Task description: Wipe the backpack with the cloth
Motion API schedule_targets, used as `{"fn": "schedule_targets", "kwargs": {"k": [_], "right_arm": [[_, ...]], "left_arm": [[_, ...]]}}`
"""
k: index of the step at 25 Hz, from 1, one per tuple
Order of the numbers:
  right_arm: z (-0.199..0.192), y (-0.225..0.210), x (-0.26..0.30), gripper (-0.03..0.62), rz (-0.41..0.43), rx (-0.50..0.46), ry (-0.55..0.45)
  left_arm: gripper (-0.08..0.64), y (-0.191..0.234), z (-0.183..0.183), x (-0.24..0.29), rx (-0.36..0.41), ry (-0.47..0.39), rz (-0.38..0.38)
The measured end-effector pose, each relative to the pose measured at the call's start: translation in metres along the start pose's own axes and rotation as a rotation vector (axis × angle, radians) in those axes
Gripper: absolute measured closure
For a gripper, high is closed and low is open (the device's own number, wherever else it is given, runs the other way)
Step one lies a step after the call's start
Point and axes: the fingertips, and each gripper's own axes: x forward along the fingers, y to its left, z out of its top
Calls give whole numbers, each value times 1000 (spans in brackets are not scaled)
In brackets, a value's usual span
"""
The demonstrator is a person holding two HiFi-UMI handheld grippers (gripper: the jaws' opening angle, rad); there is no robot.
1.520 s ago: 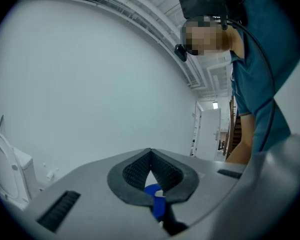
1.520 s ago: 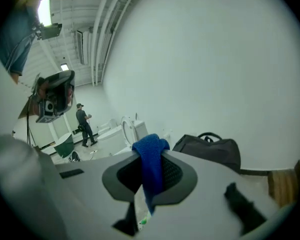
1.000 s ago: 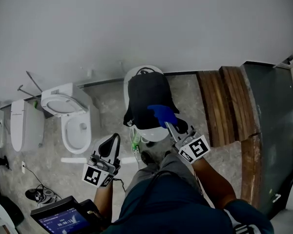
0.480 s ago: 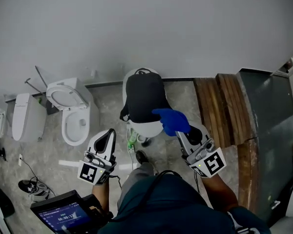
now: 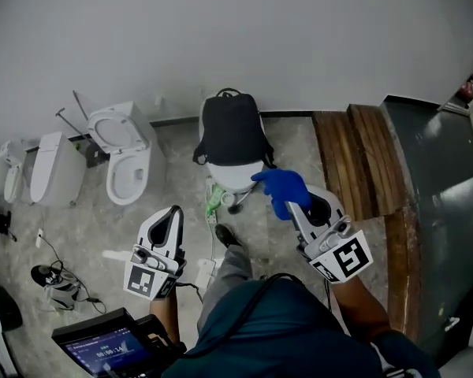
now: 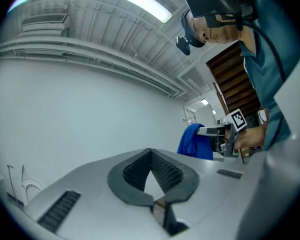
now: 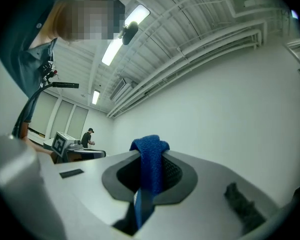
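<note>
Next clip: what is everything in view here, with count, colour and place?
Fabric backpack: one, black, on the seat by the wall.
Round seat: one, white, under the backpack.
Open-lidded toilet: one, white, left of the backpack.
Wooden planks: at least two, brown, floor at right.
Textured cloth: one, blue, in the right hand-held gripper.
Hand-held grippers: two, light grey; left hand-held gripper shut, empty; right hand-held gripper shut on the cloth.

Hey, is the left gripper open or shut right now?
Shut and empty. The left gripper has its fingers touching at the tips, with nothing between them.
</note>
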Motion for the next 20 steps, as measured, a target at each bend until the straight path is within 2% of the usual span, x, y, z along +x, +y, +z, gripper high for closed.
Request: {"fn": "schedule_targets", "kwargs": {"k": [4, 9, 14, 17, 20], "right_arm": [[17, 29, -33, 565, 17, 0, 7], [36, 58, -59, 565, 14, 1, 2], [63, 122, -96, 565, -4, -24, 9], [63, 152, -110, 565, -17, -29, 10], [54, 160, -112, 565, -34, -17, 12]], "left_arm": [[560, -24, 26, -33, 29, -14, 13], [560, -45, 48, -69, 30, -32, 24], [560, -77, 69, -140, 0, -51, 12], [560, -86, 70, -176, -17, -60, 8], [560, -88, 61, -185, -29, -57, -5]]}}
